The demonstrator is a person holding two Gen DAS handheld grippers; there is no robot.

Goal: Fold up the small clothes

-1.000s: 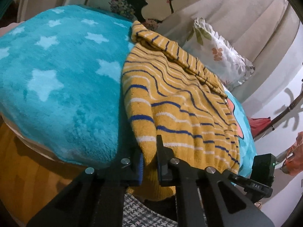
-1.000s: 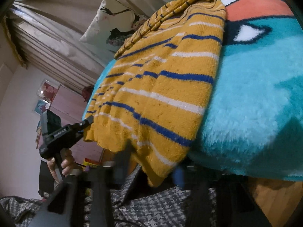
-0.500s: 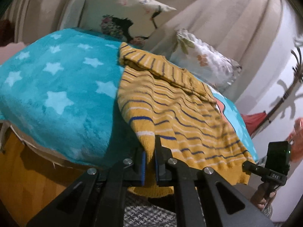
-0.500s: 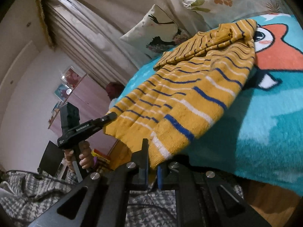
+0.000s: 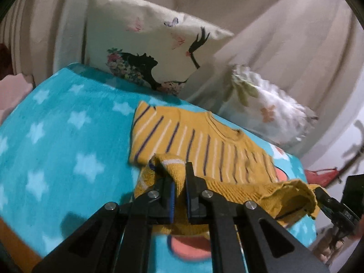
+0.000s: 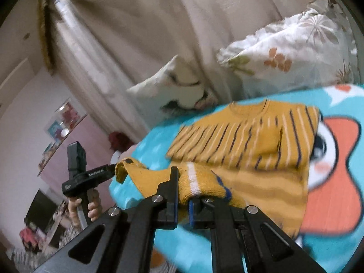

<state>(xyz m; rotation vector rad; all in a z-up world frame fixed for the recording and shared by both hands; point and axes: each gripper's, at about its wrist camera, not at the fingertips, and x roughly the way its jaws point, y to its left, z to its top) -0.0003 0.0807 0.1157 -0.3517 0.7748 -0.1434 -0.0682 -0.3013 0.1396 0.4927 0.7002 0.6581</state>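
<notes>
Left claw [image 5: 179,192] clamped on yellow striped sweater [image 5: 204,150] hem, right claw [image 6: 182,201] pinching other corner, teal blanket [image 5: 56,136] beneath

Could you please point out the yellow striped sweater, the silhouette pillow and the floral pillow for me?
yellow striped sweater [image 5: 204,145]: left wrist view, its striped chest.
silhouette pillow [image 5: 145,45]: left wrist view, its printed front.
floral pillow [image 6: 291,52]: right wrist view, its front.

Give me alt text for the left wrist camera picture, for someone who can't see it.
The left gripper is shut on the hem of a yellow striped sweater, lifting it over the garment on a turquoise star blanket. The right gripper holds the hem's other corner; two printed pillows lean behind.
</notes>
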